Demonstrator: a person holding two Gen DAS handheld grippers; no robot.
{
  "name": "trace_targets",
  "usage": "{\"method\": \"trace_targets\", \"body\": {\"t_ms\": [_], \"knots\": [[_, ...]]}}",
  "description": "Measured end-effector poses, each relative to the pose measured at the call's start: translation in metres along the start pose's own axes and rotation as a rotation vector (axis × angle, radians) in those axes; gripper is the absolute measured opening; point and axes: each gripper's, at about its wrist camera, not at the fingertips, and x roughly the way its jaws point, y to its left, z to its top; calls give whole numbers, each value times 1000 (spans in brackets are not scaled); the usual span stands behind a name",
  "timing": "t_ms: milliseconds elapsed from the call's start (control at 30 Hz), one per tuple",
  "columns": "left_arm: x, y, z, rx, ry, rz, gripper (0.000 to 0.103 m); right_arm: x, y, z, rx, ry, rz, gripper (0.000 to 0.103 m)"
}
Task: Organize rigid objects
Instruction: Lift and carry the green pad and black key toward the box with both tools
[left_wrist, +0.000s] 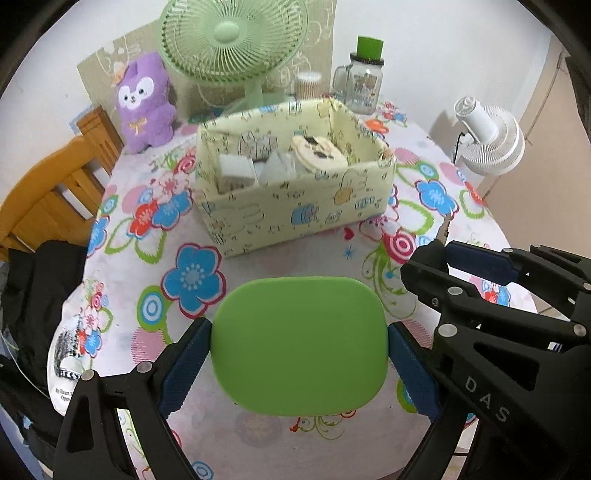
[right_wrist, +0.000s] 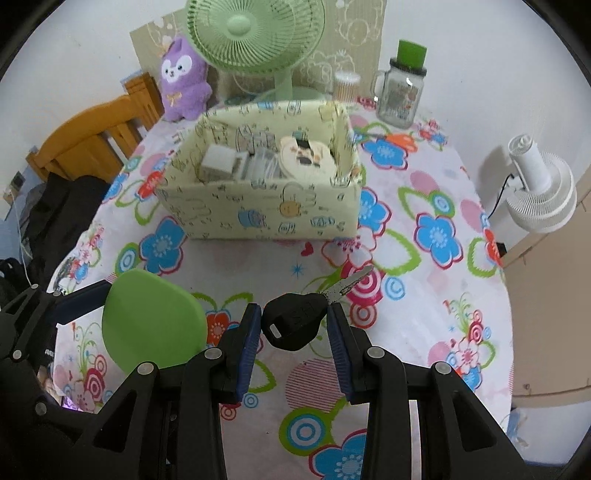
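A round table (left_wrist: 258, 258) with a flowery cloth fills the middle, and everything else sits around it. At the back of the table stand a green fan (left_wrist: 232, 40), a purple plush toy (left_wrist: 144, 103) to the fan's left, and a small tub of cotton swabs (left_wrist: 308, 85) and a glass jar (left_wrist: 364, 86) with a green lid to the fan's right. A wooden chair (left_wrist: 55, 192) with a black cloth (left_wrist: 40, 288) over it stands at the table's left side, and a white fan (left_wrist: 491, 138) stands off the table's right side.
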Motion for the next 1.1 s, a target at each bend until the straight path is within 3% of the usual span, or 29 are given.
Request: {"method": "trace_targets", "body": {"t_ms": [567,1100], "knots": [[-36,-7,18,-17,-81,28,95,-46,-4,16,-39,-89,22,39],[-44,1,39,-24,-120,45,95,-58,-3,38,-54,-131,31,39]]}}
